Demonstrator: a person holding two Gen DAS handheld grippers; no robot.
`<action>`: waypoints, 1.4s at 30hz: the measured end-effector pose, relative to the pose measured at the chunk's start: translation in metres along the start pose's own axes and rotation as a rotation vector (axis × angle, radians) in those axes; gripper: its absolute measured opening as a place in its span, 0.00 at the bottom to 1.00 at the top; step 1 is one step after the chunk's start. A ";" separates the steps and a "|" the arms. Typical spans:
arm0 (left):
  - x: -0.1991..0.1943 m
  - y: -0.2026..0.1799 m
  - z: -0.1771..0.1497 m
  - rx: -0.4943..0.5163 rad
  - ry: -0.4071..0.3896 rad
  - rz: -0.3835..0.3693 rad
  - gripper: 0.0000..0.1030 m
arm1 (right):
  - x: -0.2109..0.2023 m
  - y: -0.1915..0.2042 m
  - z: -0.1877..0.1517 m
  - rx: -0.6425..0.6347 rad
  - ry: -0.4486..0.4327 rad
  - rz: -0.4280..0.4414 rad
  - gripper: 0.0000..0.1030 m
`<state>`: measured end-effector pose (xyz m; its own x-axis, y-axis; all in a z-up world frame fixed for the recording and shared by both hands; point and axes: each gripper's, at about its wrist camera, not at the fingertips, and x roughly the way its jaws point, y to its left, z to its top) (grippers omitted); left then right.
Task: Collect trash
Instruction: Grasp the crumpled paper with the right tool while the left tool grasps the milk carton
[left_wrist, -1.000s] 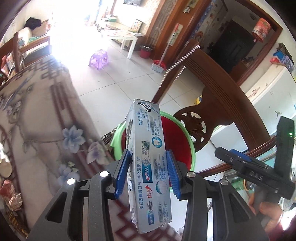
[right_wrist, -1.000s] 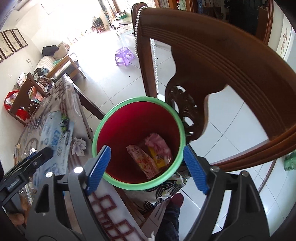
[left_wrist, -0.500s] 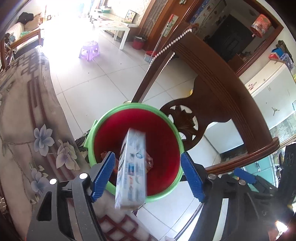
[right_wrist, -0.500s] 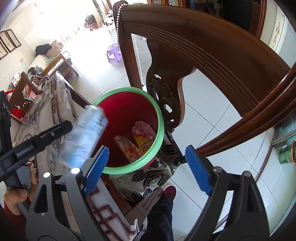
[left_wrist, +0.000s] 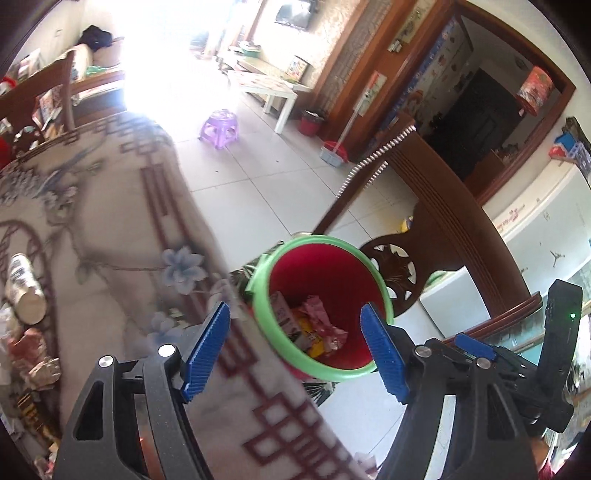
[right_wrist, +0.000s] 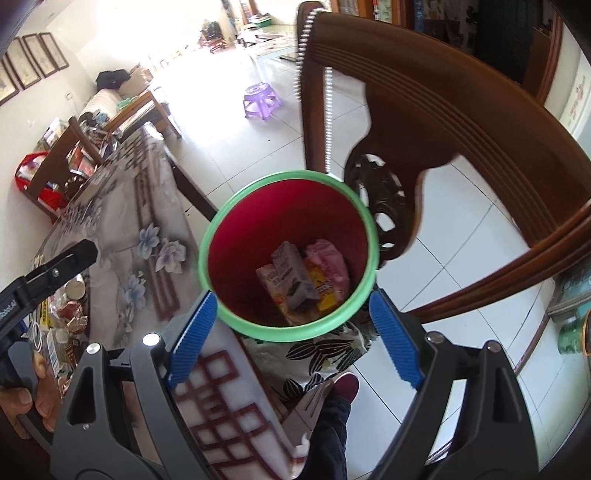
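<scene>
Two grippers hang over the bin (right_wrist: 288, 254), both with jaws apart and nothing between the blue pads. The left gripper (left_wrist: 295, 350) frames the bin's near rim at lower centre of its view; its jaws have just been opening, and no item sits between them. The right gripper (right_wrist: 293, 332) straddles the bin's lower rim at centre frame. The bin is red inside with a green rim and stands on the floor between the table edge (right_wrist: 155, 236) at left and a carved wooden chair (right_wrist: 443, 122) at upper right. Inside at the bottom lies a box (right_wrist: 291, 277) on top of a pink wrapper (right_wrist: 330, 262) and a yellow one (right_wrist: 327, 291); its print is too blurred to read. More litter (left_wrist: 26, 295) sits on the table at far left of the left view.
</scene>
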<state>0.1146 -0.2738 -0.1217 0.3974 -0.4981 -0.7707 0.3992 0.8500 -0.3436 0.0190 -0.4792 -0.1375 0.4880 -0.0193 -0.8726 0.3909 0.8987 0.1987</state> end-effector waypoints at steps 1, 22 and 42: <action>-0.007 0.009 -0.002 -0.014 -0.009 0.008 0.68 | 0.001 0.009 -0.001 -0.013 0.001 0.007 0.81; -0.137 0.221 -0.091 -0.342 -0.105 0.248 0.68 | 0.010 0.241 -0.111 -0.379 0.135 0.230 0.81; -0.141 0.333 -0.139 -0.507 -0.019 0.366 0.68 | 0.063 0.359 -0.188 -0.467 0.346 0.378 0.38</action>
<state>0.0764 0.1032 -0.2017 0.4504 -0.1586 -0.8786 -0.2054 0.9393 -0.2748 0.0437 -0.0754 -0.2045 0.2177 0.4029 -0.8890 -0.1714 0.9124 0.3716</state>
